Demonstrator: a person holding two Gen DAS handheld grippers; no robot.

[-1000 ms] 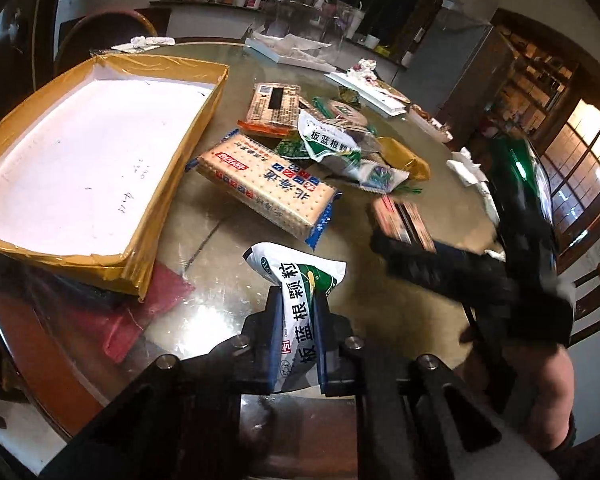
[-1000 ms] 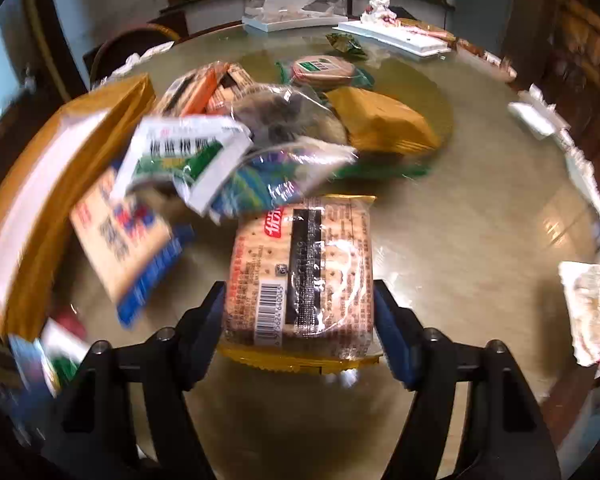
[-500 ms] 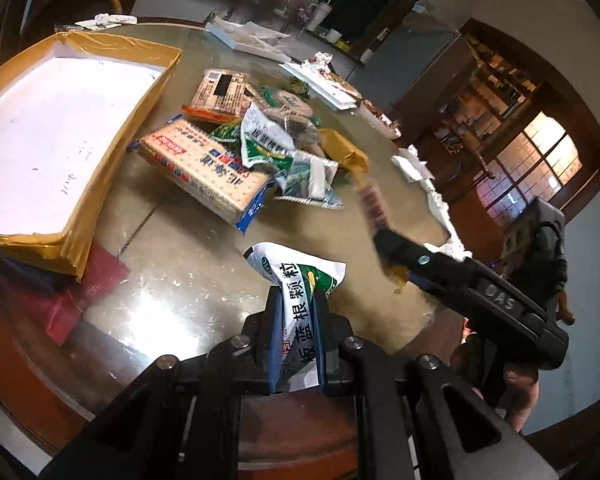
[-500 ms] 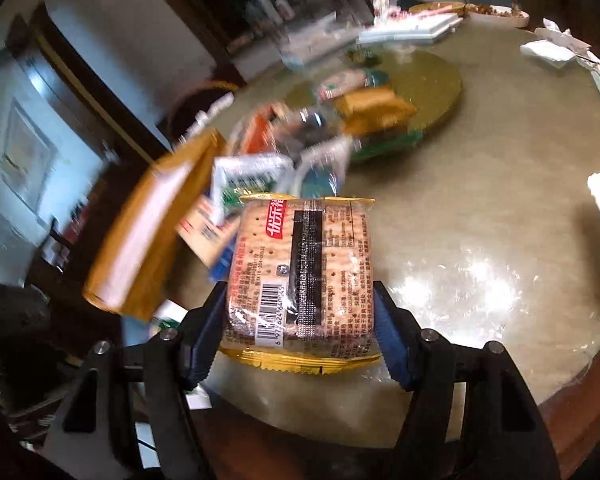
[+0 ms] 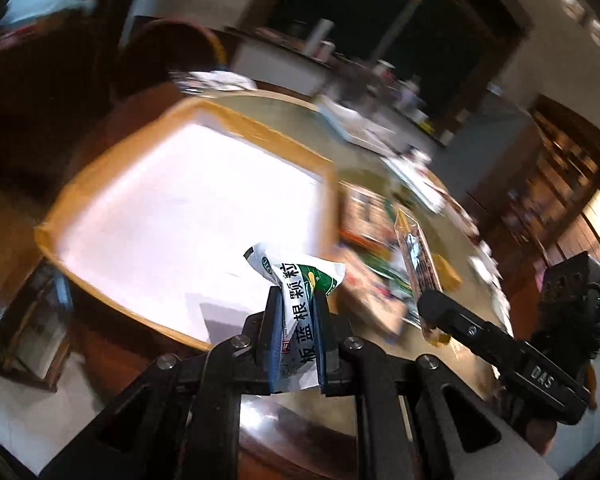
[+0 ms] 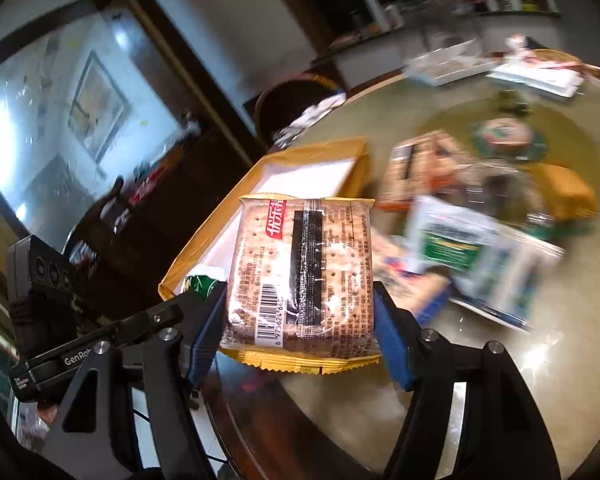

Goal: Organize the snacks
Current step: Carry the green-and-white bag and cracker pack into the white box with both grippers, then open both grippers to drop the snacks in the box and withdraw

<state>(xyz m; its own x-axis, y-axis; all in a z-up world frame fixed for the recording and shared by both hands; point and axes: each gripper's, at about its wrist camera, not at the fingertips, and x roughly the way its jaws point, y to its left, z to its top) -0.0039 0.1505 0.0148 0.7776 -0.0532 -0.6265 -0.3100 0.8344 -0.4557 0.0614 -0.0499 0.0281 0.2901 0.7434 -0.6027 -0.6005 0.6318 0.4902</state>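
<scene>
The left tool [image 5: 296,320] is clamped on a white-and-green sachet [image 5: 298,300], held above the near edge of the yellow-rimmed tray [image 5: 260,128]. The right tool [image 6: 300,320] grips a cracker pack [image 6: 300,272] just beside that tray, with other snacks [image 6: 472,248] lying on the bench [image 6: 540,360] beyond it.

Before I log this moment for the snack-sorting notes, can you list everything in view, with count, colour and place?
sachet: 1, white and green, clamped in the left gripper, in front of the tray
cracker pack: 1, tan crackers in clear wrap with yellow edge, clamped in the right gripper
tray: 1, yellow rim, white inside, on the table's left side, nothing seen in it
loose snack packets: several, mixed colours, blurred, piled right of the tray
table: 1, round, glossy
chair: 1, dark wood, behind the tray
left gripper: 1, black, shut
right gripper: 1, black with blue pads, shut
</scene>
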